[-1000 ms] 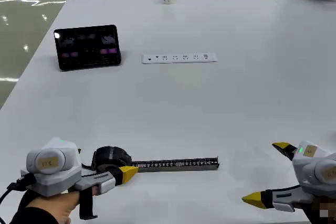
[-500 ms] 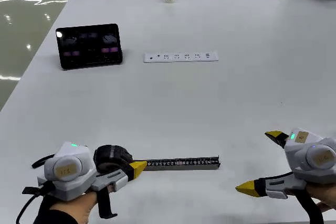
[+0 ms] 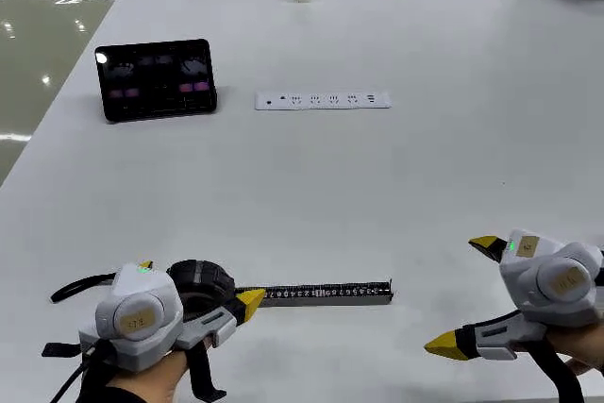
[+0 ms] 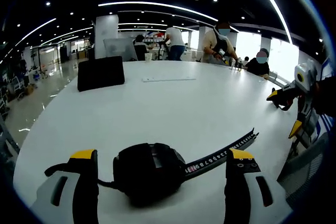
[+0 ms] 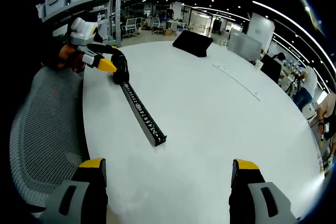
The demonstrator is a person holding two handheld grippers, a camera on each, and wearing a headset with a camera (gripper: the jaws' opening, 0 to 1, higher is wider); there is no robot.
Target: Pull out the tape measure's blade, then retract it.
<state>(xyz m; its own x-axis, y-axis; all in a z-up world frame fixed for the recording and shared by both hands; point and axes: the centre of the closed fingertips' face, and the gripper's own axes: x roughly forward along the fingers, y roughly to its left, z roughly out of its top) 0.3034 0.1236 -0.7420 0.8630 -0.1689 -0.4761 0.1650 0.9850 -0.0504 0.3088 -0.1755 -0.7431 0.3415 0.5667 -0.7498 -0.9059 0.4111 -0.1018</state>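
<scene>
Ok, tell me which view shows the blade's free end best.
The right gripper view: the blade runs toward that camera, its free end nearest and unblocked. The head view shows the end small, from above. The left gripper view shows it far off, past the case.

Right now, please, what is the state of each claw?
Left claw: open, its jaws on either side of the tape measure, not touching it.
Right claw: open, holding nothing.

Bright, even overhead light, ceiling strips (image 4: 136, 3) curved by fisheye. Glare on floor (image 3: 38, 44) past left edge of table (image 3: 425, 186). Soft shadows, head view sharp.
</scene>
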